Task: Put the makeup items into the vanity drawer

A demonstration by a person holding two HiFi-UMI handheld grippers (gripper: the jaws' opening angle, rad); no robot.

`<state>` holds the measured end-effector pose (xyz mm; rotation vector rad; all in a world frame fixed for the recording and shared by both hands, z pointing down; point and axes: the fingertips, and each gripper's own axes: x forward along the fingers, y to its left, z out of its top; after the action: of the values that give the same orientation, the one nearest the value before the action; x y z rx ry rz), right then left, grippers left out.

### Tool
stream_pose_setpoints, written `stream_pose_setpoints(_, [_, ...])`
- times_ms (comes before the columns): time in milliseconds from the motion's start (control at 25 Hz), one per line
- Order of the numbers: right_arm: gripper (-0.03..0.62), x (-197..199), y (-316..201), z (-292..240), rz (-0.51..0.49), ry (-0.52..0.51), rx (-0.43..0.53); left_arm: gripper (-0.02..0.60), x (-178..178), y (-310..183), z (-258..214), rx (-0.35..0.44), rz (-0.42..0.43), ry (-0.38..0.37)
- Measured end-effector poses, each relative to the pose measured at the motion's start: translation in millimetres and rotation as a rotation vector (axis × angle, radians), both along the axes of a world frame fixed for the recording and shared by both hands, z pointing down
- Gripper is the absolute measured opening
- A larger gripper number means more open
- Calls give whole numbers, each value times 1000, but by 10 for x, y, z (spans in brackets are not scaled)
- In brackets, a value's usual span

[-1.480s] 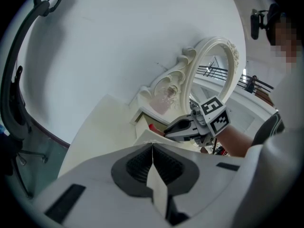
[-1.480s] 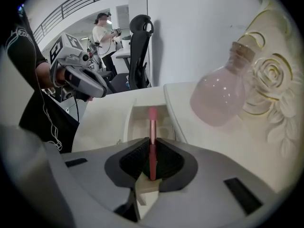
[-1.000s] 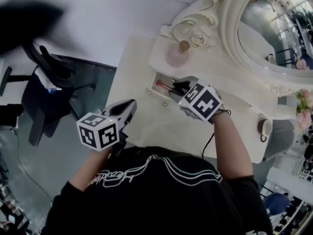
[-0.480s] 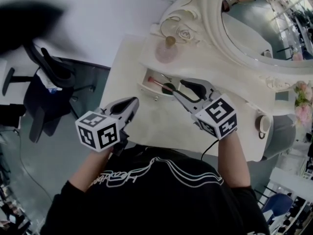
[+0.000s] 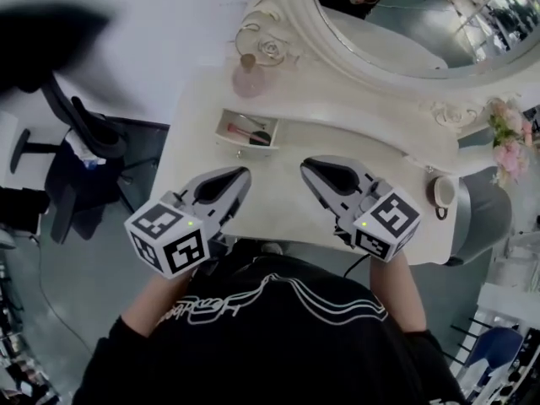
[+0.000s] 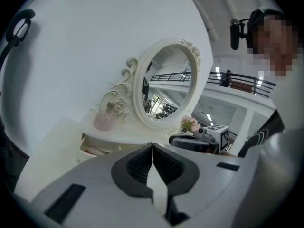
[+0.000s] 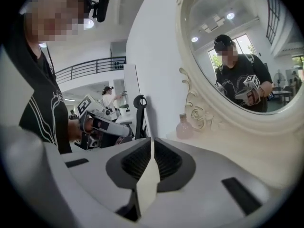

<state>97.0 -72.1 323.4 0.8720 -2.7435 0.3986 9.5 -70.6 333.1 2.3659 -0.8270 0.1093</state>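
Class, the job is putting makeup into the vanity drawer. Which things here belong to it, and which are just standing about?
Part of the job:
- open drawer
- makeup items lying in it
- left gripper, shut and empty
- right gripper, jaws just closed, nothing between them

Just standing about:
- pink bottle
- mirror
- cup
- flowers
- office chair

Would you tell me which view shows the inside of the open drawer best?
The head view: it looks down into the drawer, so the makeup items inside are plain. The left gripper view catches it low and side-on, with only a sliver of its contents. The right gripper view does not show it.
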Motion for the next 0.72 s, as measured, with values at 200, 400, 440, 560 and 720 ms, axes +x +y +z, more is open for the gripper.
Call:
stream_pose_setpoints(200, [25, 69, 488, -270, -80, -125, -6, 23, 292, 351, -339, 136, 53, 21])
stream_pose_setpoints(400, [25, 100, 807, -511, -124, -184, 22, 23, 449, 556, -572, 213, 74, 15])
stream_pose_setpoints(440, [25, 122, 840, -543, -126, -191, 27, 23, 469, 579, -598, 224, 74, 10])
stream_pose_setpoints(560, [25, 202, 888, -606, -121, -210, 41, 23, 520, 622, -648, 243, 74, 2])
stream_pose_setpoints(720, [25, 289, 930, -663, -108, -232, 46, 23, 591, 691, -710, 259, 85, -11])
